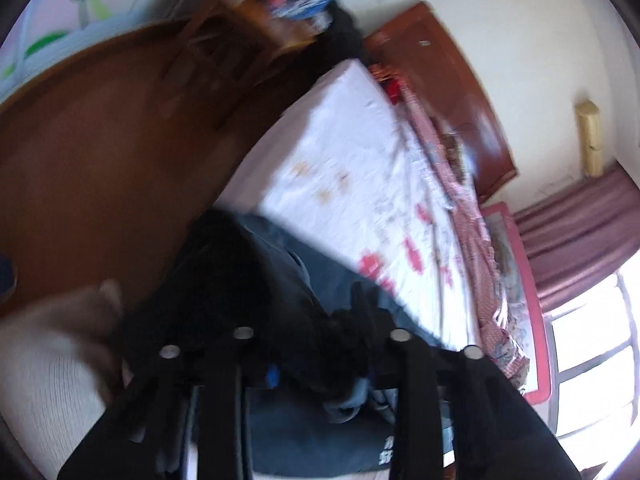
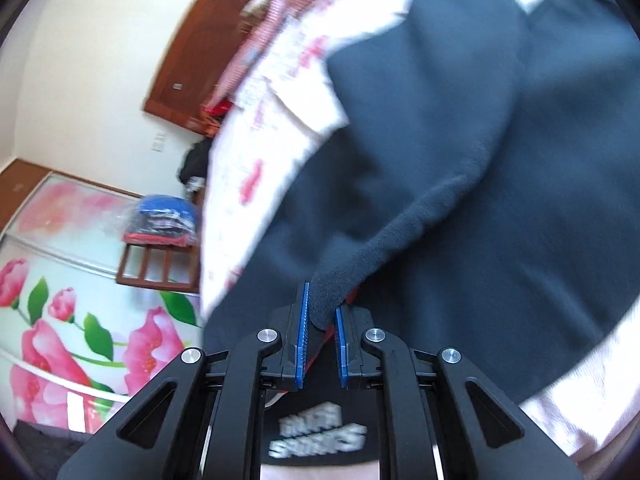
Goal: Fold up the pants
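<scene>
Floral wardrobe [image 2: 60,280], wooden headboard [image 1: 452,92], white bedsheet [image 1: 360,168].

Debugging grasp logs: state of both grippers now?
Left gripper: cannot tell; dark pants cover its fingertips.
Right gripper: shut on the pants' edge.

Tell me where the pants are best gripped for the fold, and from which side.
Grip the pants at the thick edge fold, coming from the near bed edge. That ridge stands up from the flat cloth, and the right tool already pinches its end.
</scene>
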